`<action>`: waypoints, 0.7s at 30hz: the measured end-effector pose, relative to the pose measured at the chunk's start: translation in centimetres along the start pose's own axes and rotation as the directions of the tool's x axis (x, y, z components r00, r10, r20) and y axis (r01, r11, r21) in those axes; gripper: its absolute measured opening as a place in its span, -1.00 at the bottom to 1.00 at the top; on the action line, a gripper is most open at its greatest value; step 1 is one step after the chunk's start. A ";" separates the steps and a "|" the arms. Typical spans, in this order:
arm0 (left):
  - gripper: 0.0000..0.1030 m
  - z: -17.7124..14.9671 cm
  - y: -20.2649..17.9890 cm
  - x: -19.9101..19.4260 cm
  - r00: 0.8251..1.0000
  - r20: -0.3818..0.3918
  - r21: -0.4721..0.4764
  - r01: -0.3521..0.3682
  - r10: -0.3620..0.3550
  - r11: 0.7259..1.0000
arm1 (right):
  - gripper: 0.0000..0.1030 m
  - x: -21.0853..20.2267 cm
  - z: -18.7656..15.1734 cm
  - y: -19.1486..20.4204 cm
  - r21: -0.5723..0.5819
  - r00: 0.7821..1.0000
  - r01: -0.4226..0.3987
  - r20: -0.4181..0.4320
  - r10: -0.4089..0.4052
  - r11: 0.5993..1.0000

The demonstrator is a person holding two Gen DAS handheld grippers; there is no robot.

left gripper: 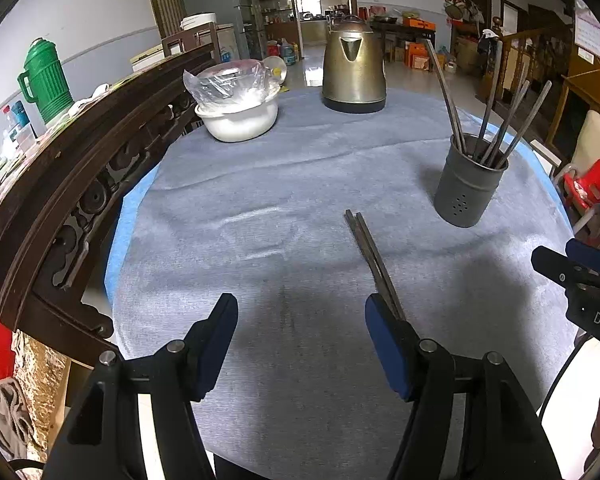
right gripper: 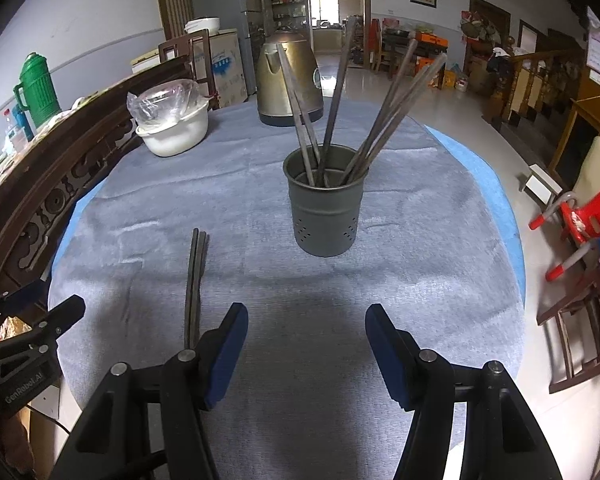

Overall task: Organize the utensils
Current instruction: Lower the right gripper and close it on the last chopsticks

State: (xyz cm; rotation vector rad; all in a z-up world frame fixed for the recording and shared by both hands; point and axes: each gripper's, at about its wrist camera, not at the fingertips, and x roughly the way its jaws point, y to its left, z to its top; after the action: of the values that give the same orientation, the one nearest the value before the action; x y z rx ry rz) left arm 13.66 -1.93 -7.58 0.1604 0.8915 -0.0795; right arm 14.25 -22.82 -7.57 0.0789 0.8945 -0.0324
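Grey cloth covers the table; last chopstick pair lies flat, between both grippers, near the holder. Left gripper and right gripper both gape, empty. Pickup step likely: close on the pair, lift, drop it upright in the holder.

Home dining rm, kettle, fridge, carved wooden chair, thermos

**Table layout**

A holder stands mid-table on the cloth with several chopsticks upright in it. One pair of chopsticks lies flat on the cloth, left of and nearer than the holder. Behind the holder stands a kettle; left of the kettle sits a bowl with a plastic bag in it.
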 end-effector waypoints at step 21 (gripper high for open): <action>0.30 -1.2 3.1 2.2 0.998 -0.056 -0.091 0.006 -0.011 0.996 | 0.19 1.8 0.1 1.1 0.032 0.981 -0.191 -0.020 0.191 0.981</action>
State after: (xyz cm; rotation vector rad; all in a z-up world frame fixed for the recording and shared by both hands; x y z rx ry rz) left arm 14.55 1.30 -9.69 0.0744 0.9505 -0.0428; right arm 15.52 -21.70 -8.85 0.1934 0.9059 0.1343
